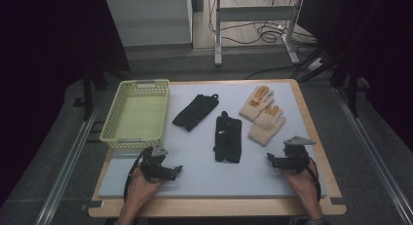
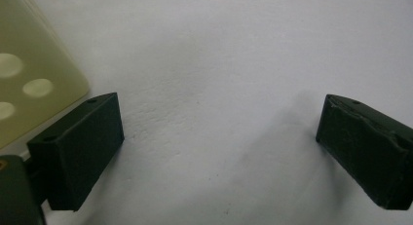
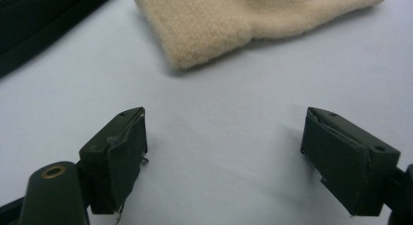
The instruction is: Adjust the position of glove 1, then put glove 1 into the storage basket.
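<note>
Right gripper view, your right gripper [image 3: 224, 157] released, jaws wide, fuzzy cream glove [image 3: 234, 25] cuff ahead, high view adds your left gripper [image 1: 178, 169] released near yellow basket [image 1: 111, 130].

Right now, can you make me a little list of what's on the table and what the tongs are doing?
basket: yellow basket, far left of the mat, nothing in it
black gloves: two, black glove and second black glove, mid-mat
cream gloves: cream gloves, a pair with orange patches, overlapping, right side
left tongs: left tongs, open, holding nothing
right tongs: right tongs, open, near the closer cream glove's cuff
</note>
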`<action>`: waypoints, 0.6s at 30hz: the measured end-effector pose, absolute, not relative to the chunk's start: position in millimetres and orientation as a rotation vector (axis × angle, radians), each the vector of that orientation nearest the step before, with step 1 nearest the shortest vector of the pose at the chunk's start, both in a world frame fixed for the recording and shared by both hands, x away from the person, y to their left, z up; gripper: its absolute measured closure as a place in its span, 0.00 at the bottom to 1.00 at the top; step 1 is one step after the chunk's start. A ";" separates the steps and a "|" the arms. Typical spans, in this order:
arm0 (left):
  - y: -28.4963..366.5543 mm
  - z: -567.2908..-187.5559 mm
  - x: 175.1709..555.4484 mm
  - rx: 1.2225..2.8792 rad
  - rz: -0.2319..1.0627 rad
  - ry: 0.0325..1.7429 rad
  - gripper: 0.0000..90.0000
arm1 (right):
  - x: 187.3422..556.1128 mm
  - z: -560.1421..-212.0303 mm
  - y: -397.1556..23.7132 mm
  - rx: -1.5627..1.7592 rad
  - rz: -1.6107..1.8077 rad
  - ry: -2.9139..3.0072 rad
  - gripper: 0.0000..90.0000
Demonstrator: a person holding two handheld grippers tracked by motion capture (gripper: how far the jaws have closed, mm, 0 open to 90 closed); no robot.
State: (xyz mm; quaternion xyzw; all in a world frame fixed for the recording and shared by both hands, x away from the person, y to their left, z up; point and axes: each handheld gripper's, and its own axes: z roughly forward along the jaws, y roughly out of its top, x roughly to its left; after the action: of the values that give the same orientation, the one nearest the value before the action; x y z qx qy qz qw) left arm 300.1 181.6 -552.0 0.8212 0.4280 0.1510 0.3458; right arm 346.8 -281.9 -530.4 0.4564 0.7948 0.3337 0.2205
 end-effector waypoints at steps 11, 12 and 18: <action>181.4 -552.3 299.7 2.129 0.397 1.109 0.04 | 346.4 -530.5 -281.4 1.255 0.919 2.202 0.17; 181.5 -552.4 299.7 2.128 0.397 1.110 0.04 | 346.5 -530.5 -281.4 1.255 0.921 2.205 0.16; 181.5 -552.4 299.7 2.128 0.397 1.110 0.04 | 346.5 -530.5 -280.8 1.252 0.910 2.206 0.15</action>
State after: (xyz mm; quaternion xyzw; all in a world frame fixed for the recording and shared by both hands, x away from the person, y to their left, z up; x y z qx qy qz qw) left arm 299.7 181.5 -552.4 0.8202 0.4281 0.1530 0.3472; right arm 346.5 -280.8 -530.5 0.4530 0.7982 0.3294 0.2216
